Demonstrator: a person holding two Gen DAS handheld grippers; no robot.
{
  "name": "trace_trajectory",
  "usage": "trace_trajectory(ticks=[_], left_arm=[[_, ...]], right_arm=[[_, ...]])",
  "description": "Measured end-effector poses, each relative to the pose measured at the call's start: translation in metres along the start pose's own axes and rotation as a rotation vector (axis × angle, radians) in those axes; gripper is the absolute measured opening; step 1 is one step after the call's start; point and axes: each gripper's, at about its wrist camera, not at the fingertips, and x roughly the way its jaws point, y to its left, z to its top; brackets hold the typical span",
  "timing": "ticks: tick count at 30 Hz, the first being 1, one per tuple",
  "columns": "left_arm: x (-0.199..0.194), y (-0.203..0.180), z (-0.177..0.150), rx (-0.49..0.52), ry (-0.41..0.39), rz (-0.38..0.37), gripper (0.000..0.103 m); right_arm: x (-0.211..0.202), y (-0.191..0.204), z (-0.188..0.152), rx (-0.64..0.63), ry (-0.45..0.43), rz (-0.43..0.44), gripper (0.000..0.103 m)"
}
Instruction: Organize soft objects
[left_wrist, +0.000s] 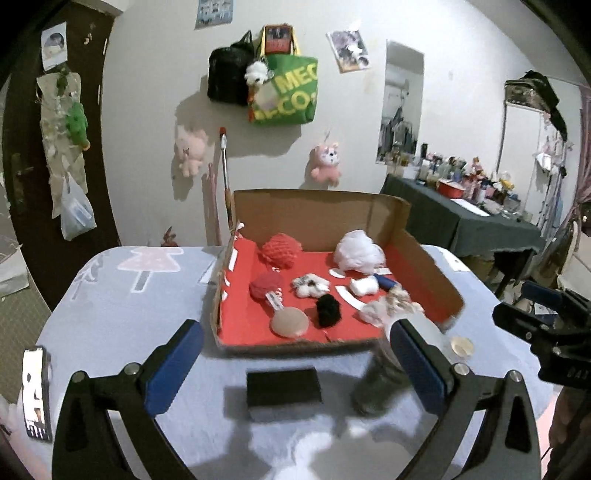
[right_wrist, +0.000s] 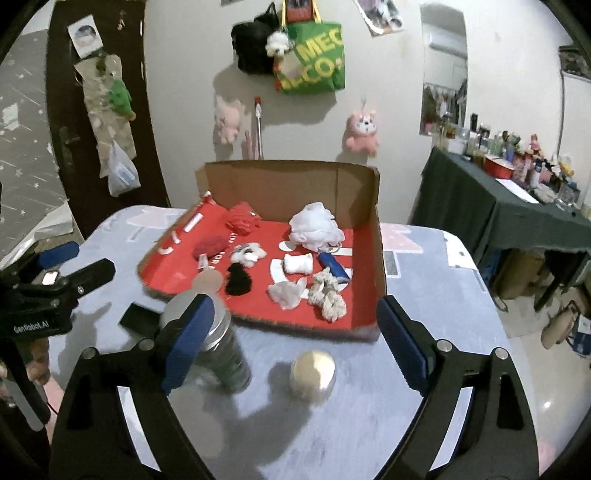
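Note:
A cardboard box (left_wrist: 317, 210) (right_wrist: 288, 184) with a red floor stands on the table. In it lie soft things: a white mesh pouf (left_wrist: 359, 252) (right_wrist: 314, 227), a red pouf (left_wrist: 280, 249) (right_wrist: 242, 218), a red ball (left_wrist: 265, 285) (right_wrist: 209, 245), a black pompom (left_wrist: 327, 310) (right_wrist: 238, 281), a round sponge pad (left_wrist: 290, 322) and a beige scrunchie (right_wrist: 328, 299). A black sponge block (left_wrist: 283, 387) (right_wrist: 140, 317) lies on the table before the box. My left gripper (left_wrist: 295, 358) is open above it. My right gripper (right_wrist: 295, 339) is open and empty above a small jar (right_wrist: 313, 371).
A tall jar with a metal lid (right_wrist: 210, 343) (left_wrist: 384, 373) stands by the box's front edge, close to my right gripper's left finger. A phone (left_wrist: 37, 391) lies at the table's left edge. Plush toys and bags hang on the wall behind. A cluttered dark table (right_wrist: 517, 206) stands at right.

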Motion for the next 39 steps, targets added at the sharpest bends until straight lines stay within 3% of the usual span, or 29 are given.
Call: trace_trajectory(ticks=[4,8,21,30,39], left_arm=[[-0.012,-0.011,-0.025,0.018,-0.007,-0.013,0.103],[-0.01,-0.022,-0.052,0.03,0.034,-0.028,0.103],[0.042,-0.028,-0.112,0.013,0.189,-0.008,0.103],[0.064,-0.024,-0.127,0.006,0.247,0.023,0.103],[0.079,-0.018,-0.132,0.006,0.284,0.067,0.103]], right_arm=[[-0.02,0.008,-0.031,0.002,-0.032,-0.013,0.096],[-0.019,0.014,-0.059,0.003,-0.015,-0.016,0.096],[0.025,0.006,-0.124,0.055,0.113,-0.051,0.096],[0.057,-0.003,-0.144,0.075,0.189,-0.061,0.096],[0.07,-0.008,-0.144,0.069,0.205,-0.09,0.096]])
